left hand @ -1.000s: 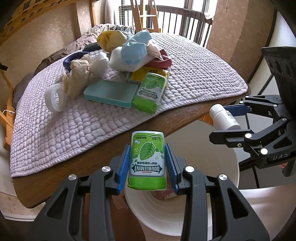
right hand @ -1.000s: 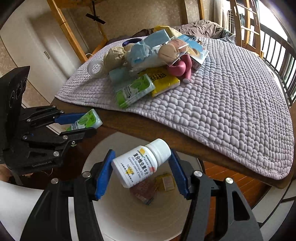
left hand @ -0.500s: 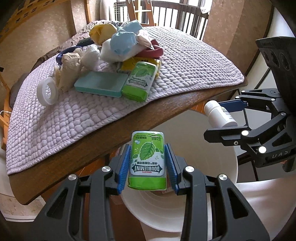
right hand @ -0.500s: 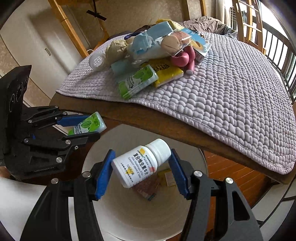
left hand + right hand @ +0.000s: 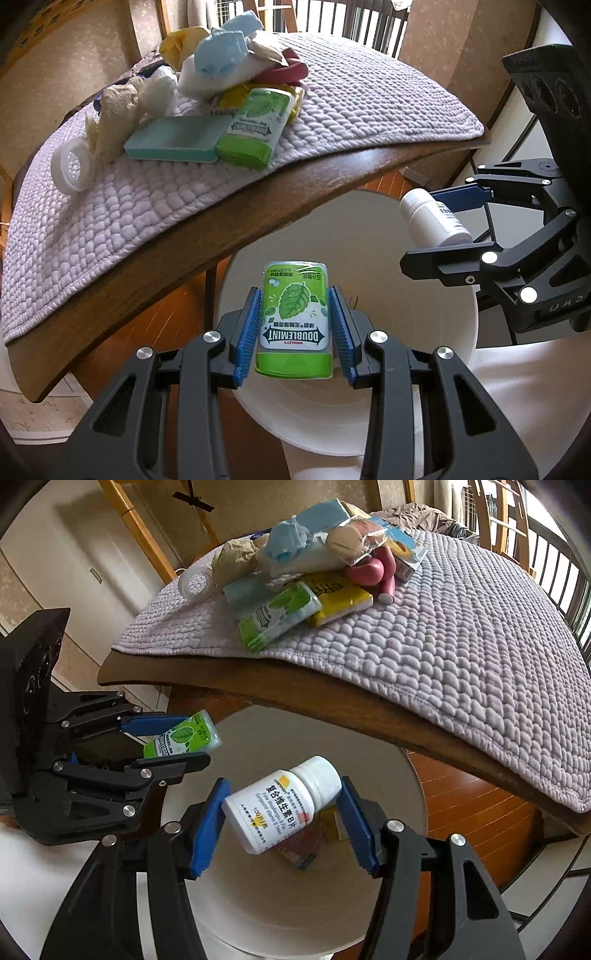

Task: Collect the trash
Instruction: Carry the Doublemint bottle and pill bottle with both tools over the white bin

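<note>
My left gripper [image 5: 294, 325] is shut on a green Doublemint gum container [image 5: 294, 317] and holds it over the open white bin [image 5: 369, 229]. My right gripper [image 5: 282, 816] is shut on a white vitamin bottle [image 5: 282, 805], tilted, also over the bin [image 5: 258, 886]. The bin holds a few small packets [image 5: 299, 845]. Each gripper shows in the other's view: the right one [image 5: 461, 229] with the bottle, the left one [image 5: 166, 738] with the gum container.
The wooden table [image 5: 207, 236] with a lilac quilted mat [image 5: 443, 627] overhangs the bin. On the mat lie another green gum container [image 5: 255, 129], a teal box [image 5: 173, 138], a white tape ring [image 5: 72, 166], crumpled tissues, a yellow packet and red items.
Both grippers have moved lower and further over the bin with their objects still held. The table edge now sits higher in both views.
</note>
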Available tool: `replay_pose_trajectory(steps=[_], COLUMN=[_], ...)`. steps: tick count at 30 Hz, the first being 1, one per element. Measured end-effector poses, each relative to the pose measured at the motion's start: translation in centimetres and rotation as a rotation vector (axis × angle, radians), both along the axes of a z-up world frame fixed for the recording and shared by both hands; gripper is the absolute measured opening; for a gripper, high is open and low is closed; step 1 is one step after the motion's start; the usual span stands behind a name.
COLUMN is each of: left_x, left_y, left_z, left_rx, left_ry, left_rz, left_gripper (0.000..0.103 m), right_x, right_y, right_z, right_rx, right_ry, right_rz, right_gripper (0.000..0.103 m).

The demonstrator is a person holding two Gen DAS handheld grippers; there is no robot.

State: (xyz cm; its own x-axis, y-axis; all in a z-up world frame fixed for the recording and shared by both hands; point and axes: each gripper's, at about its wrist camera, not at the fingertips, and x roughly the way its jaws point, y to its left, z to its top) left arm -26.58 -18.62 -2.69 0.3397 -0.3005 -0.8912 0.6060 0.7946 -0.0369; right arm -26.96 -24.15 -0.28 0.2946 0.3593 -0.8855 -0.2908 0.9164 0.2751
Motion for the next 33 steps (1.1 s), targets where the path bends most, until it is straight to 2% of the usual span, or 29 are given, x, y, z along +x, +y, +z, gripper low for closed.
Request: replay_pose_trajectory(steps=[11, 33], left_x=[0.2, 2.3], left_y=[-0.2, -4.5], left_z=[-1.7, -5.3], left_rx=[0.023, 0.080], left_ry=[0.033, 0.066], left_rz=[-0.008, -0.042], left_gripper=[0.039, 0.039], right_x=[-1.3, -5.5], right_y=[0.4, 0.3], right_z=[-2.5, -8.7], right_rx=[-0.008, -0.019], right_ry=[0.035, 0.088], right_rz=[-0.024, -0.060], right_gripper=[0.059, 0.059])
